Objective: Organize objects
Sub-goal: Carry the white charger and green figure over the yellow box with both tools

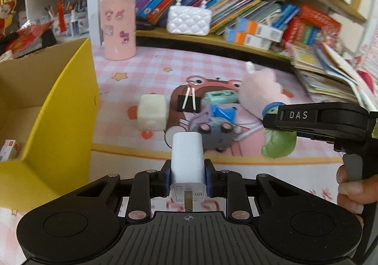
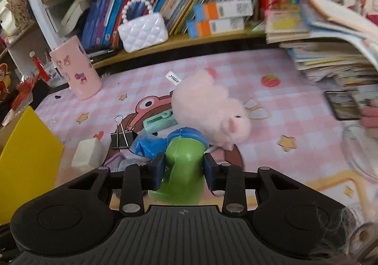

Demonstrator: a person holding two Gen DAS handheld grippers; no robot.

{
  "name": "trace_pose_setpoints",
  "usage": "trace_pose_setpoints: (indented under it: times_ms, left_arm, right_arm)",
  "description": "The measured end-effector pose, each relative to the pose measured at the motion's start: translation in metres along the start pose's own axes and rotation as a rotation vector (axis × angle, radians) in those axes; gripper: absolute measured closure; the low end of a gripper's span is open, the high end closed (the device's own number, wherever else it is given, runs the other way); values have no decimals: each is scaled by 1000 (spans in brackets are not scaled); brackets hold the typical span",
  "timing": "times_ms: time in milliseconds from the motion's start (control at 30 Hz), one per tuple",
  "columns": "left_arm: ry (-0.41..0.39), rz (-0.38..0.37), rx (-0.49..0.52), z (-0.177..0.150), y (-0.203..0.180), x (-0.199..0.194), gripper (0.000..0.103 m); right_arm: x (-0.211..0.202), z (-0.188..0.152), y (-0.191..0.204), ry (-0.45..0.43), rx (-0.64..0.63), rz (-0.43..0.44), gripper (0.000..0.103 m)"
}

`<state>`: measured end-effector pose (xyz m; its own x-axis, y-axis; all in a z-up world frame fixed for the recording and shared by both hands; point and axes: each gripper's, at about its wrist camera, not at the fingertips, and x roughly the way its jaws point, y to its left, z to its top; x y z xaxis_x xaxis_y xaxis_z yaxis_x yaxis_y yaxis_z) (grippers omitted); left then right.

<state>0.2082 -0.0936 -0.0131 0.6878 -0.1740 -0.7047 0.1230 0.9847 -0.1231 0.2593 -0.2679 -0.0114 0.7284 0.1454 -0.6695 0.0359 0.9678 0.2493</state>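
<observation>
My left gripper (image 1: 188, 171) is shut on a white charger plug (image 1: 187, 158), held above the pink checked mat (image 1: 146, 68). My right gripper (image 2: 183, 169) is shut on a green toy figure with a blue cap (image 2: 183, 165); it shows at the right of the left wrist view (image 1: 278, 141). On the mat lie a pink plush pig (image 2: 208, 109), a black binder clip (image 1: 189, 102), a white foam cube (image 1: 152, 112), a mint green clip (image 1: 221, 96), a crumpled blue wrapper (image 2: 148, 145) and a grey toy (image 1: 218, 132). A yellow cardboard box (image 1: 61, 109) stands open at the left.
A pink cylinder holder (image 1: 118, 28) and a white quilted purse (image 1: 189, 20) stand at the back by the bookshelf (image 1: 236, 0). A stack of books (image 2: 330, 57) sits at the right. A clear glass bowl (image 2: 359, 151) is at the far right.
</observation>
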Motion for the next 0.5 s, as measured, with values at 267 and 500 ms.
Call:
trace_pose_setpoints:
  times_ms: [267,500]
  left_arm:
    - [-12,-111,12,-37,20,-57,78]
    - [11,-72,-30,-74,68,-102,78]
  right_arm:
    - [-78,-55,10,-5,-18,-54,71]
    - [-123,-112,52,63,47,-20,71]
